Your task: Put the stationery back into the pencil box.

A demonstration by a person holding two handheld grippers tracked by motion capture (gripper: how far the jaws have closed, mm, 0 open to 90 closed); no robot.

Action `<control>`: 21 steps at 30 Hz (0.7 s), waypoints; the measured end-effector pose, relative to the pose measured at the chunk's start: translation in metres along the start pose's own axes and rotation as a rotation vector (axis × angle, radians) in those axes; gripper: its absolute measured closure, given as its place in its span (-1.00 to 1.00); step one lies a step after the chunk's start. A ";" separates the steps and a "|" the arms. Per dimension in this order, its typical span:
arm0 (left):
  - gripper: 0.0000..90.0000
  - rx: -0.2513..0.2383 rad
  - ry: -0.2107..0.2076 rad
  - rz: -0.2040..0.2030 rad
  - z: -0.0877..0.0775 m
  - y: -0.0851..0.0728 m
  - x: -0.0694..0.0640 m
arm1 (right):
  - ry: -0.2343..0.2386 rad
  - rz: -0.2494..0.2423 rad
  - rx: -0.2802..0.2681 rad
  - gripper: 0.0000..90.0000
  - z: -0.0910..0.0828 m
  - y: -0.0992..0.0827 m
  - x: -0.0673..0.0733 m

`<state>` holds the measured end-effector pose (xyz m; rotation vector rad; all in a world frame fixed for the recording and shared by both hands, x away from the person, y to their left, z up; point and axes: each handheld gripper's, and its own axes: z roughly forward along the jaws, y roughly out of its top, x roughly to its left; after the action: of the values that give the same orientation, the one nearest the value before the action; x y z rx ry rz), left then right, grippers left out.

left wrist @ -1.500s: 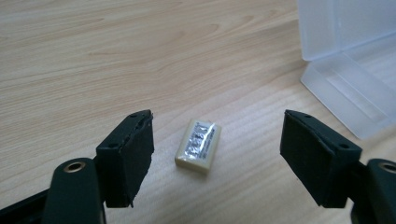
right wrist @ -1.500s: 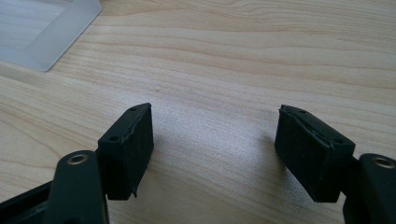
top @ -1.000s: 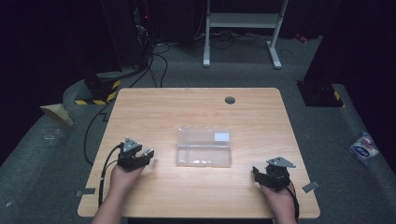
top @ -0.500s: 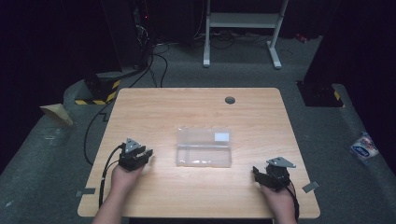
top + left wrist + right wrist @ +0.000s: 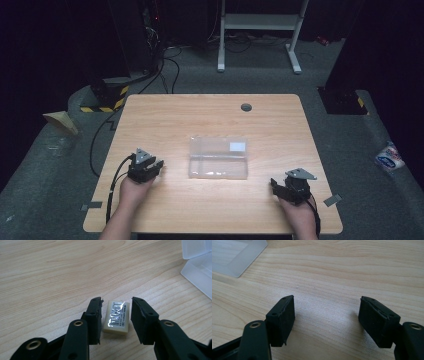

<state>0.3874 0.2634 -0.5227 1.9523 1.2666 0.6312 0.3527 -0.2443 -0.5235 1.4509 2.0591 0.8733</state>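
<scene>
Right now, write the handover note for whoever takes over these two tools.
Left tool: jaws have just been closing around the eraser. A thin gap shows on each side, so it is not pinched yet.
Right tool: open with nothing between the jaws, low over the table.
Things: the eraser lies flat on the wood and the clear plastic box sits mid-table between the hands.
Done: the left tool is lined up on the eraser.
Left: grip the eraser and lift it, probably to go into the box.
</scene>
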 end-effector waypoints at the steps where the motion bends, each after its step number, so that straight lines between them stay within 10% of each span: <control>1: 0.35 0.002 0.001 -0.001 0.000 0.000 0.000 | 0.000 -0.001 0.000 -0.36 0.000 0.000 0.000; 21: 0.50 0.012 0.004 0.013 0.003 -0.003 -0.001 | 0.002 -0.004 -0.001 -0.35 0.000 0.000 0.000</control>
<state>0.3875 0.2626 -0.5264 1.9716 1.2634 0.6358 0.3527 -0.2444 -0.5235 1.4454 2.0624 0.8744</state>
